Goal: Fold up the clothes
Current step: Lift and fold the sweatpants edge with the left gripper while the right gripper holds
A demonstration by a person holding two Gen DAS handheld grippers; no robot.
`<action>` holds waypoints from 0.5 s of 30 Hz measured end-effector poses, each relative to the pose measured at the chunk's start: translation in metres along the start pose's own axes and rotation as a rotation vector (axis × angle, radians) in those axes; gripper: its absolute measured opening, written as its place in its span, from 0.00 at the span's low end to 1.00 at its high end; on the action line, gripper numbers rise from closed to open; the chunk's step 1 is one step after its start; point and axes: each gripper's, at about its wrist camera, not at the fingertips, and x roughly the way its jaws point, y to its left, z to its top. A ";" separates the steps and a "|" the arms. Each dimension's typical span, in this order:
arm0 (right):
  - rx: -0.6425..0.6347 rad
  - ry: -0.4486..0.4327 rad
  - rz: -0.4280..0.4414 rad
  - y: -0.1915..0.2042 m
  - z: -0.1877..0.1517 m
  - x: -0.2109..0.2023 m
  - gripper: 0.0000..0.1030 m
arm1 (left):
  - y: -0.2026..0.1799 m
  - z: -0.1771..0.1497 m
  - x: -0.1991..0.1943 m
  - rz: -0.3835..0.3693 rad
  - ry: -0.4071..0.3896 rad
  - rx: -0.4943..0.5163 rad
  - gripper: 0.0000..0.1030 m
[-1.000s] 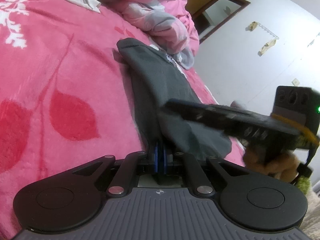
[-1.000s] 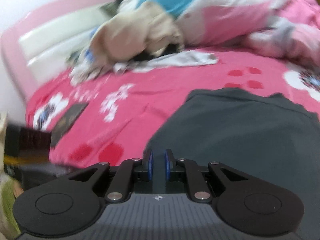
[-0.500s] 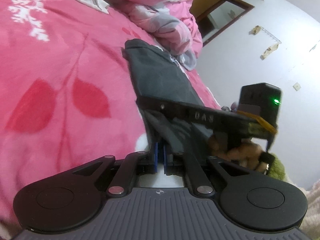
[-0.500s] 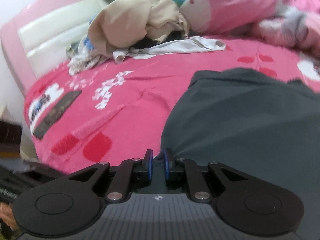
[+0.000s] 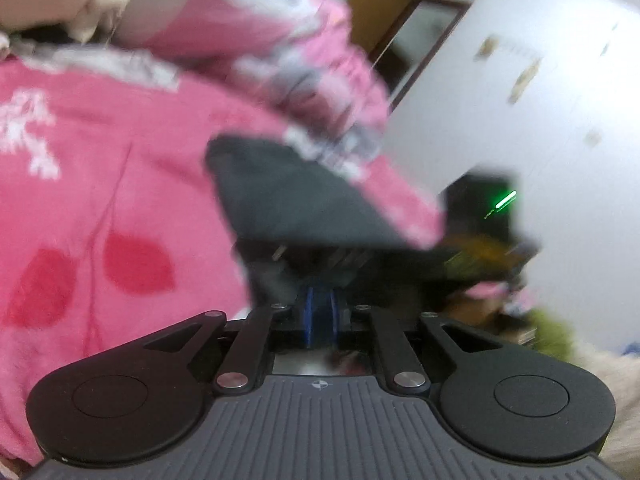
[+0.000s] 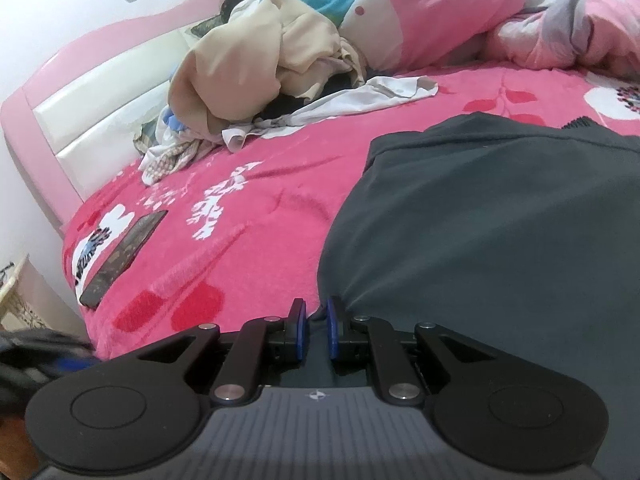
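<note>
- Fabric of a dark grey garment lay spread on the pink flowered blanket, covering the right half of the right wrist view and running down to the gripper.
- The right gripper sat at the garment's near left edge; its blue-padded fingers were close together with a narrow gap, and a bit of the grey cloth edge sat pinched between them.
- The left gripper had its blue pads pressed nearly together; the left wrist view was badly blurred, so what they gripped could not be told, though it was possibly a fold of the grey cloth just ahead of them.
- In that blurred view the dark grey garment stretched away from the fingers, and the right gripper's black body with a green light showed to its right.
- A heap of beige and white clothes lay at the head of the bed, well apart from the garment, against the pink and white headboard.
- A rumpled pink quilt lay beyond the garment.
- A dark flat phone-like slab rested near the blanket's left edge.
</note>
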 end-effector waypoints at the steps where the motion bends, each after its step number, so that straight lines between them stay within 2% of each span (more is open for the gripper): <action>1: 0.011 -0.001 0.005 -0.002 0.000 -0.001 0.12 | 0.003 -0.003 0.010 0.029 0.036 -0.004 0.09; 5: 0.050 0.012 0.015 -0.005 0.007 -0.005 0.12 | 0.015 -0.008 0.008 -0.010 0.012 -0.056 0.10; 10: 0.013 -0.001 0.002 0.006 0.031 -0.011 0.13 | 0.026 -0.011 0.007 -0.051 0.001 -0.097 0.10; 15: 0.039 0.020 -0.131 -0.020 0.046 0.021 0.10 | 0.024 -0.015 0.006 -0.051 -0.011 -0.074 0.10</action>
